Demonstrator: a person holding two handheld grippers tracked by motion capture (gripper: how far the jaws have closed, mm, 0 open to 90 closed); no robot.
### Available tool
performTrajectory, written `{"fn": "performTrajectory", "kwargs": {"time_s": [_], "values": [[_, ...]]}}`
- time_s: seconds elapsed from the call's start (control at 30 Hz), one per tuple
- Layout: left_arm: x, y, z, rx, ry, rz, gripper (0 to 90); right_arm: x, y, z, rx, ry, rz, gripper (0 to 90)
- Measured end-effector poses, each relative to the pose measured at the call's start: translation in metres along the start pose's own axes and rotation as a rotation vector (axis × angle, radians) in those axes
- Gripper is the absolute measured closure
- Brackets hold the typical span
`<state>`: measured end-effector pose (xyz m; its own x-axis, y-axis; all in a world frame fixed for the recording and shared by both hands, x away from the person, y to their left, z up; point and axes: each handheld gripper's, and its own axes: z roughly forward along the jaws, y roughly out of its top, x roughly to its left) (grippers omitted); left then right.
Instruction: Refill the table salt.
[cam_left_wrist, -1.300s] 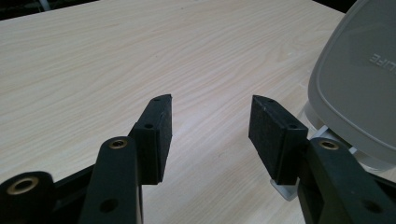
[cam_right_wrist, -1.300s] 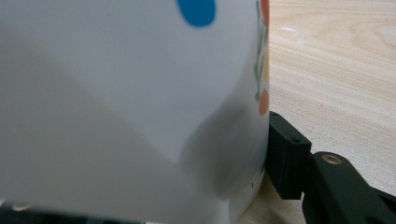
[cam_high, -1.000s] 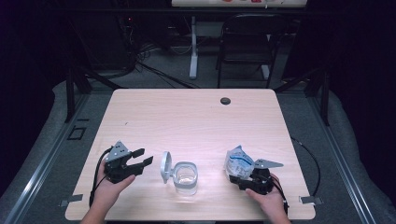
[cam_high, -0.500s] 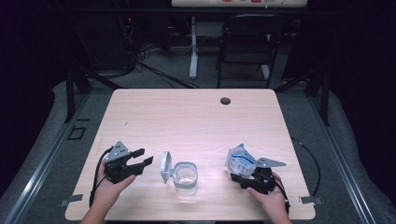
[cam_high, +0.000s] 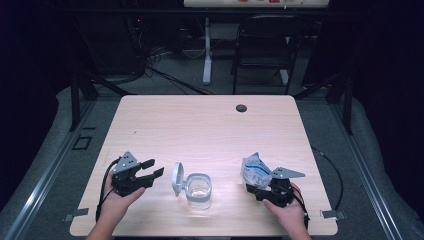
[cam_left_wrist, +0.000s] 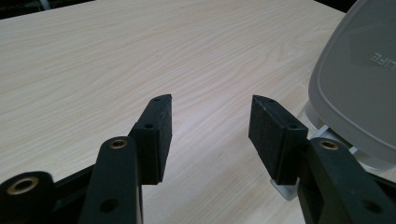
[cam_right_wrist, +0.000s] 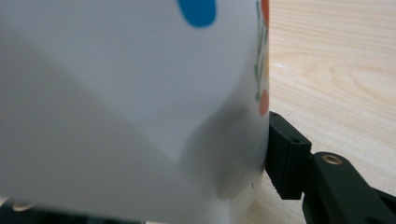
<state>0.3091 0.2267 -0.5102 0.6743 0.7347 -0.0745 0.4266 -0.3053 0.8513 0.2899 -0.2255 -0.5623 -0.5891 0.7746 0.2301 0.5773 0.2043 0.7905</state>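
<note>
My left gripper (cam_high: 154, 167) rests on the table's front left, open, with bare wood between its pads (cam_left_wrist: 210, 112). Just to its right stands a clear square container (cam_high: 199, 190) with its grey lid (cam_high: 177, 179) swung up on edge; that lid (cam_left_wrist: 355, 84) looms close in the left gripper view. At the front right, my right gripper (cam_high: 254, 186) is shut on a white and blue packet (cam_high: 255, 171), which stands upright above the jaws. In the right gripper view the packet (cam_right_wrist: 130, 93) covers the left jaw, and the right pad (cam_right_wrist: 286, 158) presses against its side.
The light wooden table (cam_high: 210, 130) has a small dark cable hole (cam_high: 241, 108) near its far edge. A black chair (cam_high: 265, 45) and cables stand on the floor beyond the table. A person's hands hold both grippers near the front edge.
My right hand with the packet has shifted very slightly. The left gripper and the container have stayed in place.
</note>
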Motion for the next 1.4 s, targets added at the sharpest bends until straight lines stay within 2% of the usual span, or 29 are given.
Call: {"fn": "performTrajectory", "kwargs": {"time_s": [0.03, 0.07, 0.17, 0.2, 0.47, 0.53, 0.63, 0.73, 1.07, 1.4], "values": [[0.000, 0.000, 0.000, 0.001, 0.002, 0.000, 50.1, 0.001, 0.001, 0.001, -0.021, 0.006, 0.009, 48.7], [0.000, 0.000, 0.000, 0.001, 0.002, -0.003, 50.1, 0.002, 0.002, 0.000, -0.010, -0.019, -0.005, 48.7], [0.000, 0.000, 0.000, 0.002, 0.002, -0.004, 50.1, 0.004, 0.004, 0.000, -0.027, -0.035, -0.009, 48.7], [0.000, 0.000, 0.000, 0.001, 0.002, -0.003, 50.1, 0.004, 0.004, -0.001, -0.011, -0.052, -0.027, 48.7], [0.000, 0.000, 0.000, 0.004, 0.002, -0.004, 50.1, 0.009, 0.010, -0.002, -0.011, -0.112, -0.068, 48.7], [0.000, -0.001, 0.000, 0.004, 0.002, -0.005, 50.1, 0.010, 0.011, -0.002, -0.009, -0.108, -0.079, 48.7], [0.001, -0.001, 0.001, 0.001, 0.001, -0.007, 50.1, 0.011, 0.012, -0.002, -0.002, -0.126, -0.095, 48.7], [0.001, -0.001, 0.001, 0.001, 0.001, -0.006, 50.1, 0.014, 0.015, 0.000, -0.002, -0.154, -0.140, 48.7], [0.001, -0.001, 0.001, 0.000, 0.002, -0.007, 50.0, 0.022, 0.019, 0.006, -0.006, -0.175, -0.195, 48.7], [0.001, -0.001, 0.001, 0.004, 0.003, -0.005, 50.1, 0.026, 0.025, 0.013, -0.009, -0.218, -0.266, 48.7]]}}
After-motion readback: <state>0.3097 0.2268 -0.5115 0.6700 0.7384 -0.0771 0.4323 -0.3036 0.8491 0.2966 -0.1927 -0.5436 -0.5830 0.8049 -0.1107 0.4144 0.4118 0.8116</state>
